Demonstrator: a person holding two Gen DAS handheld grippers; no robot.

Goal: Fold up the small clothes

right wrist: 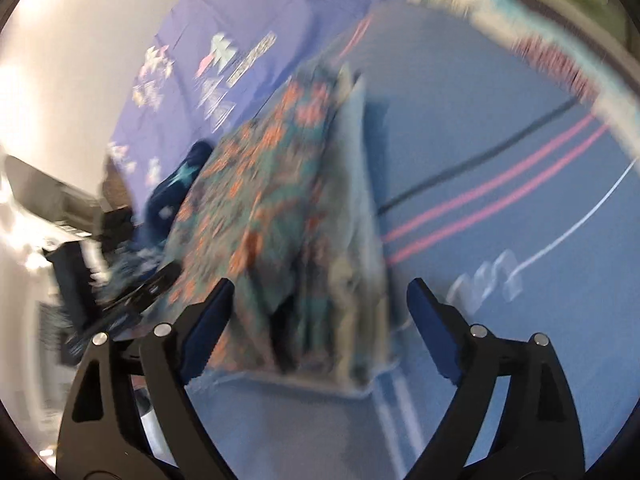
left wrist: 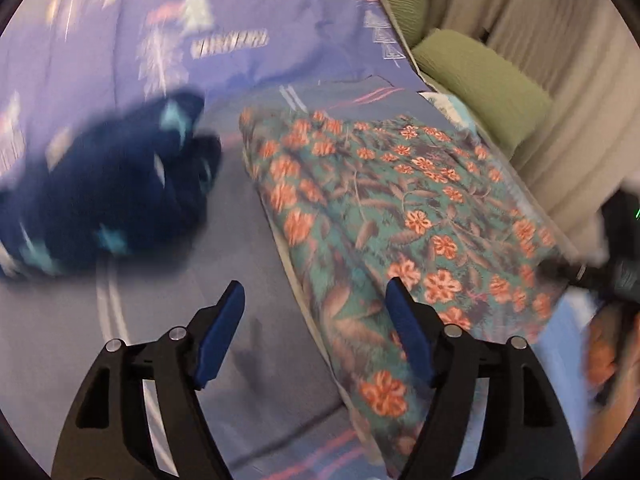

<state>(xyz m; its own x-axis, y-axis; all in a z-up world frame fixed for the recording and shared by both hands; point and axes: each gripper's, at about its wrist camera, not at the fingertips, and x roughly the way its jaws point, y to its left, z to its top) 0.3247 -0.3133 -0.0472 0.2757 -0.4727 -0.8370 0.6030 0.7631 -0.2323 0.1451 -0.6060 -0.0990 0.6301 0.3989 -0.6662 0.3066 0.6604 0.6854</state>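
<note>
A teal garment with orange flowers [left wrist: 400, 216] lies spread on the blue bed sheet [left wrist: 248, 360], its left edge running down between my left gripper's fingers. My left gripper [left wrist: 316, 300] is open just above that edge, pads not pressing on the cloth. In the right wrist view the same floral garment [right wrist: 272, 208] lies blurred, its near end bunched between the fingers of my right gripper [right wrist: 320, 300], which is open wide and not pinching it. A dark navy garment with pale stars [left wrist: 108, 196] lies crumpled to the left.
Green pillows [left wrist: 484, 80] and a beige curtain [left wrist: 568, 92] line the far right side of the bed. The other gripper [left wrist: 600, 276] shows at the right edge of the left wrist view. A white wall [right wrist: 60, 80] borders the bed's left side.
</note>
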